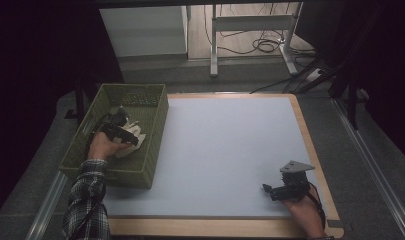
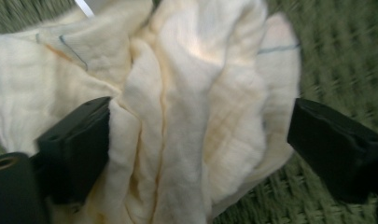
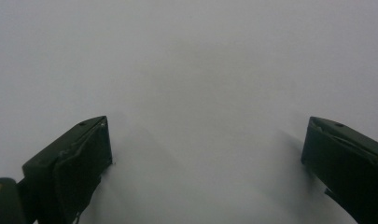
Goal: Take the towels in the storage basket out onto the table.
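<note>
A crumpled cream cloth [image 2: 186, 93] lies in a green woven basket [image 1: 157, 135] at the left of the table. My left gripper [image 2: 198, 112] reaches down into the basket [image 2: 336, 56] with its jaws wide on either side of the cloth. The left jaw touches the folds, while the right jaw sits at the cloth's edge. In the high view the left gripper [image 1: 125, 125] is over the cloth [image 1: 136, 136], held by a hand in a plaid sleeve. My right gripper [image 1: 266, 190] rests near the table's front right, and its view shows it [image 3: 207, 123] open with only the mat between its jaws.
A pale blue mat [image 1: 225, 150] covers the wooden-edged table [image 1: 320, 165]. The basket stands on the table's left edge. Beyond the table are a white cabinet [image 1: 145, 30], a metal frame [image 1: 250, 22] and floor cables [image 1: 265, 45].
</note>
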`<state>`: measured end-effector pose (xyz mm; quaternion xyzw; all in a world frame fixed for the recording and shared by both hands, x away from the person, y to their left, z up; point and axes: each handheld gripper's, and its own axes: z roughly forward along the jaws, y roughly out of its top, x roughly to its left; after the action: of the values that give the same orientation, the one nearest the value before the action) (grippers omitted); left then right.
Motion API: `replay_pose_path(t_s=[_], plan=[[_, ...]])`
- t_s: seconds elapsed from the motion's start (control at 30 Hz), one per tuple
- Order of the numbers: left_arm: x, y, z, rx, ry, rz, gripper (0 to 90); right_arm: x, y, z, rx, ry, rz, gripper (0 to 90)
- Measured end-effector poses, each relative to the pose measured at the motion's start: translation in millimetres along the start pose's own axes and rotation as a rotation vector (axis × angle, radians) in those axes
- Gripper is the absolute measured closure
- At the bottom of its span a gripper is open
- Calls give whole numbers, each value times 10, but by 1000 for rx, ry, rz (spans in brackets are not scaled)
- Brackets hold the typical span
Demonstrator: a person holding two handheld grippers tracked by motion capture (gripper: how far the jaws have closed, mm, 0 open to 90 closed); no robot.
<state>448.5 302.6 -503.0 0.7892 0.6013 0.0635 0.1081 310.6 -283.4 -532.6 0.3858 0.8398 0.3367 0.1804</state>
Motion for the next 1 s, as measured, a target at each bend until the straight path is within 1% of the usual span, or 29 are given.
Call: replay_pose_path(t_s=[0.03,0.07,0.1,0.13,0.17,0.2,0.23,0.27,0.3,0.33,0.37,0.4,0.47,0.5,0.57,0.6,0.63,0.67,0.73,0.77,0.8,0.87,0.93,0.97,1.0], plan=[[-4,0,17,15,15,3,150,0,0,0,0,0,0,17],[-6,-4,21,19,30,5,191,0,0,0,0,0,0,17],[-1,-7,14,30,40,15,308,0,0,0,0,0,0,16],[4,-12,14,38,40,24,308,0,0,0,0,0,0,16],[2,-17,20,46,48,30,365,0,0,0,0,0,0,17],[-6,-19,22,58,66,42,435,0,0,0,0,0,0,17],[-19,-13,18,71,88,53,549,0,0,0,0,0,0,17],[-19,-13,18,71,88,53,606,0,0,0,0,0,0,17],[-13,-15,10,70,97,54,606,0,0,0,0,0,0,16],[-4,-19,5,68,94,48,664,0,0,0,0,0,0,16],[23,-30,-13,57,78,36,710,0,0,0,0,0,0,16],[23,-30,-13,57,78,36,721,0,0,0,0,0,0,16],[42,-40,-34,32,66,16,732,0,0,0,0,0,0,17],[65,-45,-52,22,46,-2,737,0,0,0,0,0,0,16],[111,-57,-106,-16,8,-26,738,0,0,0,0,0,0,17],[127,-66,-130,-41,-15,-37,737,0,0,0,0,0,0,17],[147,-82,-194,-80,-35,-44,734,0,0,0,0,0,0,17],[147,-82,-194,-80,-35,-44,733,0,0,0,0,0,0,17],[157,-100,-269,-115,-46,-52,732,0,0,0,0,0,0,16],[166,-120,-354,-142,-60,-52,732,0,0,0,0,0,0,16],[166,-120,-354,-142,-60,-52,732,0,0,0,0,0,0,16],[164,-141,-435,-173,-72,-56,731,1,0,0,0,0,0,17],[164,-163,-526,-198,-82,-49,731,0,0,0,0,0,0,17],[161,-177,-575,-218,-93,-57,731,0,0,0,0,0,0,16],[161,-185,-604,-227,-95,-56,732,1,0,0,0,0,0,17]])
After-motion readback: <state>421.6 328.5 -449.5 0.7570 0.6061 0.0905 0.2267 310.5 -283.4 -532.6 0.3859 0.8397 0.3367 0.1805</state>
